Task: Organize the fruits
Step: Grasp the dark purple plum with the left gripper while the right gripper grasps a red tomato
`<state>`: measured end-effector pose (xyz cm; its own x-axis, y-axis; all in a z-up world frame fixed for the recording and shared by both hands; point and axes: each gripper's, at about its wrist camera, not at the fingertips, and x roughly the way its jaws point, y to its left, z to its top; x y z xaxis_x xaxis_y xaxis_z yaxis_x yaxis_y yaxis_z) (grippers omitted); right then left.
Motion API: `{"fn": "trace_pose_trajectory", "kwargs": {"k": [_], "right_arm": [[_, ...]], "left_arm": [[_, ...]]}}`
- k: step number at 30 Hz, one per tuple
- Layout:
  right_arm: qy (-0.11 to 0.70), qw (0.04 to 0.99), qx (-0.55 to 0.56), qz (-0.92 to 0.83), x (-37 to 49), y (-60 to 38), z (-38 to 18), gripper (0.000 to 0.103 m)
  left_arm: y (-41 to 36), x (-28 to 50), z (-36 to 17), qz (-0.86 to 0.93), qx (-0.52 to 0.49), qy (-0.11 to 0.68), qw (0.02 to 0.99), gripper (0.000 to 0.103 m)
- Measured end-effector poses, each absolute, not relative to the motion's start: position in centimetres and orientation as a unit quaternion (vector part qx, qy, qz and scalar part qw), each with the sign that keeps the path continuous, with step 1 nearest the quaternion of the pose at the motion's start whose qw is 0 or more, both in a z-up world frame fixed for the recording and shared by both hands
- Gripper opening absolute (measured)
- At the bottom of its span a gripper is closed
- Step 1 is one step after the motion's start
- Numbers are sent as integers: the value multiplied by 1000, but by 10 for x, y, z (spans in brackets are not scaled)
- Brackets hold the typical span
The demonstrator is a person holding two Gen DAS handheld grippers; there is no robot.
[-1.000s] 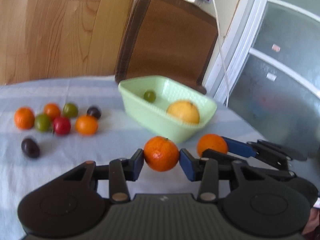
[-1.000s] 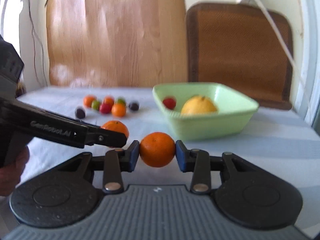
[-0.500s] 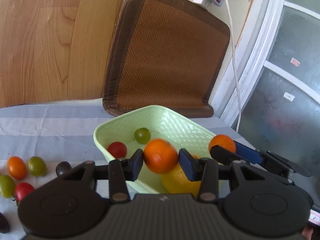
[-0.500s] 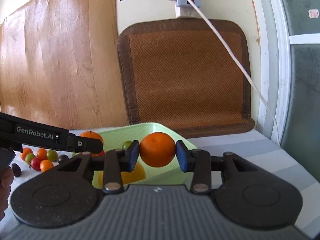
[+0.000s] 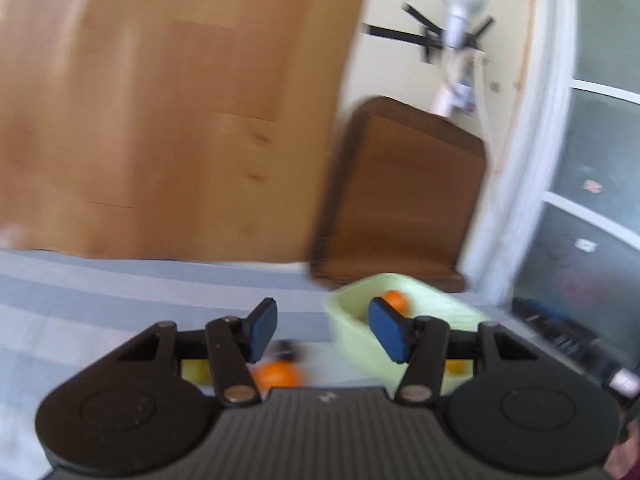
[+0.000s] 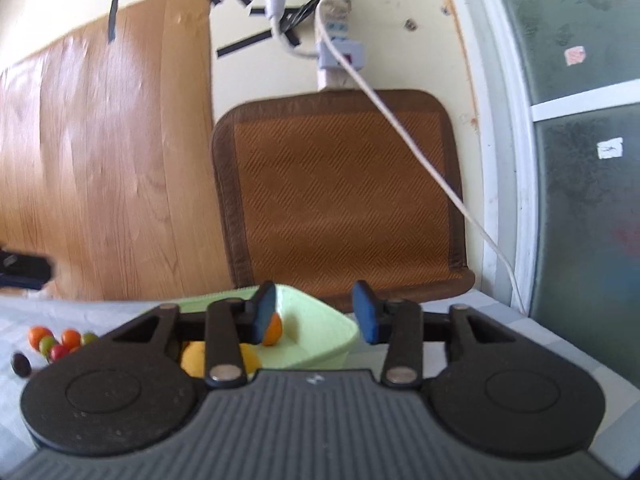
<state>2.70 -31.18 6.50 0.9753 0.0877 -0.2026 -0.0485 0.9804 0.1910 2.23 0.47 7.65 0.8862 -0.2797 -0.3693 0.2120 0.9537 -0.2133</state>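
While both claws stand apart with nothing between their blue pads, the left claw opening wider and the right claw narrowing a little, the fruit to be sorted lies in two places: some inside the pale green bowl at the far right of the bench, the rest loose on the striped cloth to the left. From the right wrist view the bowl holds an orange against its inner wall and a yellow citrus nearer the camera, half hidden behind the claw's arm. Well apart to the left sits a cluster of small tomatoes, orange, green and red, with a dark plum-like one on its near side. The oranges look firm, round and fairly light, with a dimpled skin that should grip well; taking one across its widest middle seems safest. The small tomatoes are likely thin-skinned and smooth, apt to roll or split, so a gentle squeeze at the belly would suit them
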Motion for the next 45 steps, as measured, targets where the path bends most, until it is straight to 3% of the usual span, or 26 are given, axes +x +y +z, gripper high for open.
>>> {"fn": "trace_pose_trajectory", "kwargs": {"k": [3, 6, 12, 18, 22, 25, 33, 36, 42, 45], "right_arm": [[108, 984, 119, 71, 18, -297, 77, 28], [122, 974, 108, 156, 13, -257, 88, 29], [199, 946, -29, 255, 36, -154, 70, 30], [266, 928, -42, 258, 75, -122, 54, 32], [258, 921, -58, 285, 80, -108, 58, 38], [263, 912, -73, 305, 90, -99, 57, 38], [299, 872, -173, 346, 106, -67, 47, 40], [279, 874, -209, 338, 98, -60, 45, 34], [218, 913, -145, 313, 48, -106, 73, 32], [228, 929, -106, 273, 17, -143, 69, 32]], "left_arm": [[42, 3, 65, -73, -73, 218, 971, 52], [55, -1, 51, -70, -79, 238, 965, 52], [42, 22, 26, -68, -47, 278, 957, 52], [42, 37, 15, -65, -39, 294, 953, 52], [46, 44, 10, -70, -59, 311, 946, 44], [50, 47, 8, -77, -74, 320, 941, 29], [59, 20, 9, -77, -91, 313, 942, 29], [61, 15, 10, -79, -94, 309, 943, 29], [47, 4, 13, -122, -103, 305, 939, 29], [20, -3, 13, -167, -93, 303, 934, 29]]}}
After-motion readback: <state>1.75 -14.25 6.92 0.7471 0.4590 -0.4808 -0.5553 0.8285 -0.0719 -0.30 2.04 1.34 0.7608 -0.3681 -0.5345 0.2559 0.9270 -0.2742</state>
